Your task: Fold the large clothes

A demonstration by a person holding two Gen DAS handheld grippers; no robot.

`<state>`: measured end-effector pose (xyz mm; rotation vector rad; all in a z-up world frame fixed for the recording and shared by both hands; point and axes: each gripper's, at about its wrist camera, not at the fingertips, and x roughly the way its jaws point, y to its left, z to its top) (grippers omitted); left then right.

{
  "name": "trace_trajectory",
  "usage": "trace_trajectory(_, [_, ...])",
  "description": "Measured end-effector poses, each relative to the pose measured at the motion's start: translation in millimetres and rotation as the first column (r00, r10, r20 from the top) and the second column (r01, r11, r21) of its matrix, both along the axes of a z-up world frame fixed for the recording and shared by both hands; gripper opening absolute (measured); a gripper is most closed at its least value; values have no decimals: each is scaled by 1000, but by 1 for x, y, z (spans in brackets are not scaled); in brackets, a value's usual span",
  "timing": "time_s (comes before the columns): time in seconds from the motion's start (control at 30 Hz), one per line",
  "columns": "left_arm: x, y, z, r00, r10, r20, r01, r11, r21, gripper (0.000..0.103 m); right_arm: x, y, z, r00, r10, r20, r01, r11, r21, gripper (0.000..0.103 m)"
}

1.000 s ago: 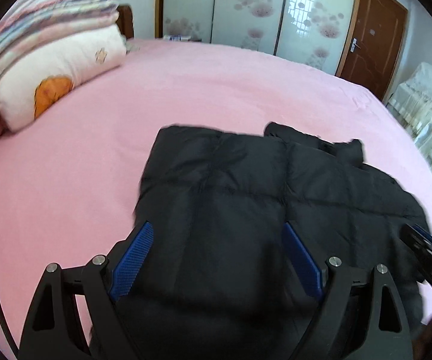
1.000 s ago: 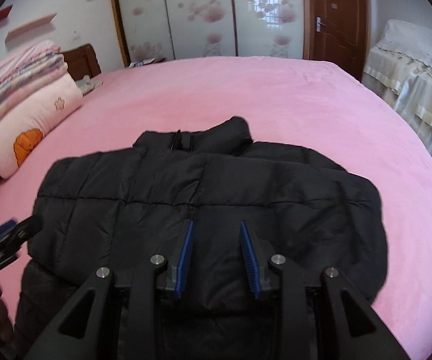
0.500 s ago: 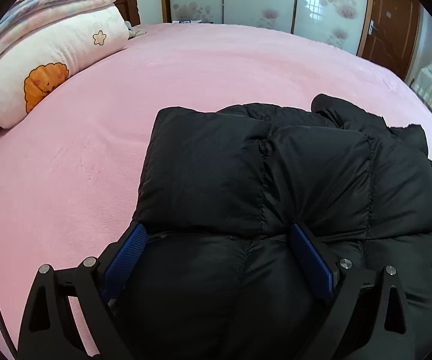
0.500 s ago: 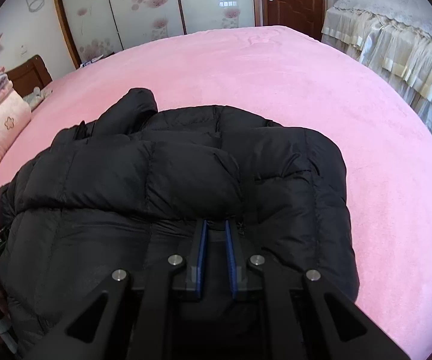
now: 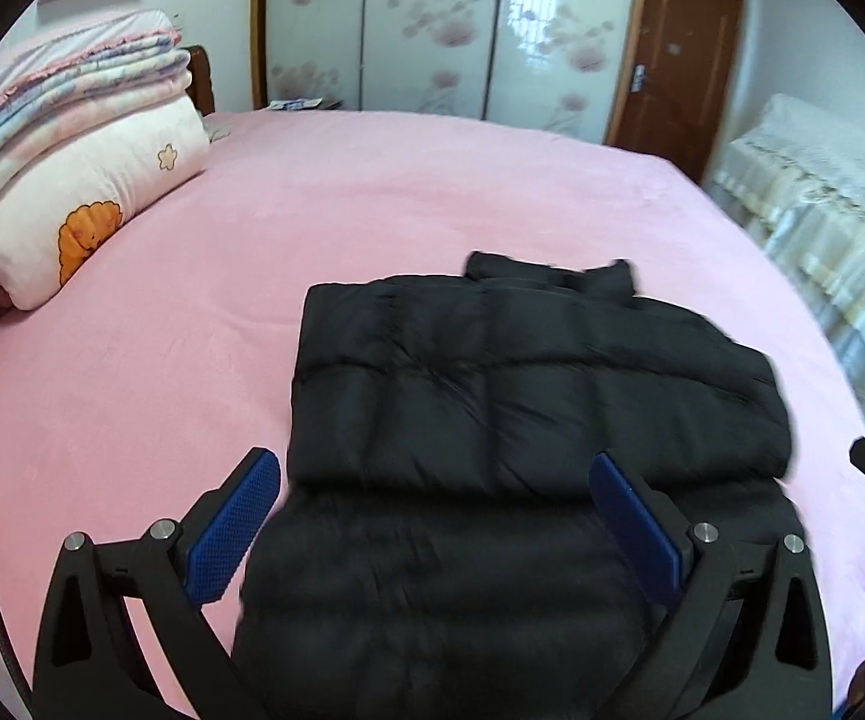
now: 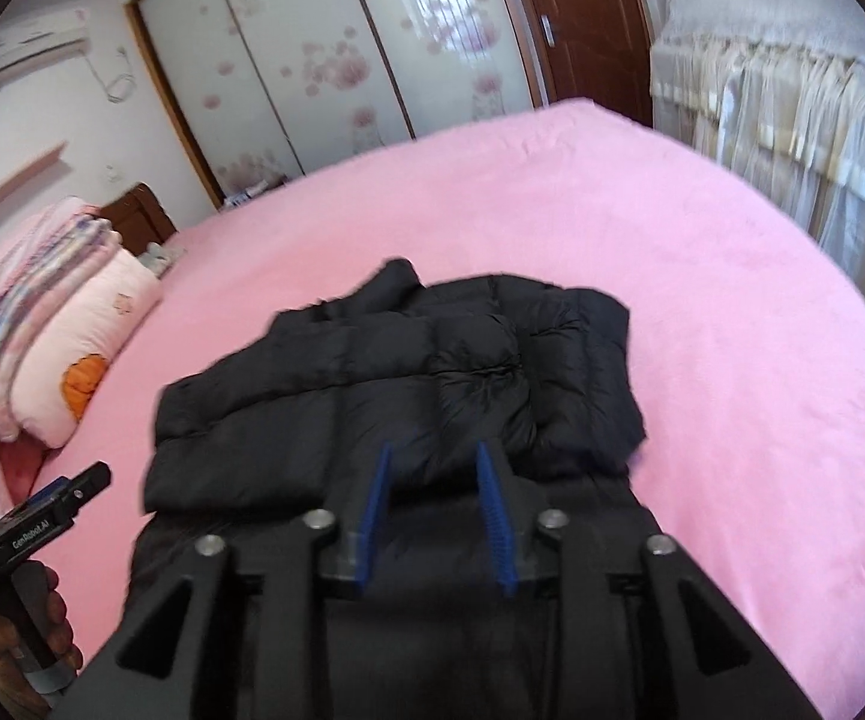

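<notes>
Jacket (image 5: 528, 396), black, quilted and puffy, lay folded on the fleecy pink bed (image 5: 372, 192), collar at its far edge. Left hand-held gripper (image 5: 432, 510) had just been opening and stood wide above the cloth, pads clear. Right hand-held gripper (image 6: 435, 492) had just parted narrowly, holding nothing.

Plain black quilted puffer jacket (image 5: 528, 396) on a solid pink fleece bedspread (image 5: 372, 198). White pillow (image 5: 96, 204) shows an orange cartoon print; frosted wardrobe doors (image 5: 432, 30) carry pink flowers.
</notes>
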<state>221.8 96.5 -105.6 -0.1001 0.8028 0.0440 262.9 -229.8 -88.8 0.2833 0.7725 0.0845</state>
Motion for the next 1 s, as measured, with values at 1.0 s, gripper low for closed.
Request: trace_trajectory(1.0, [-255, 50, 3, 993, 117, 34, -117, 993, -1, 103, -244, 9, 37, 985, 94, 141, -62, 974, -217, 43])
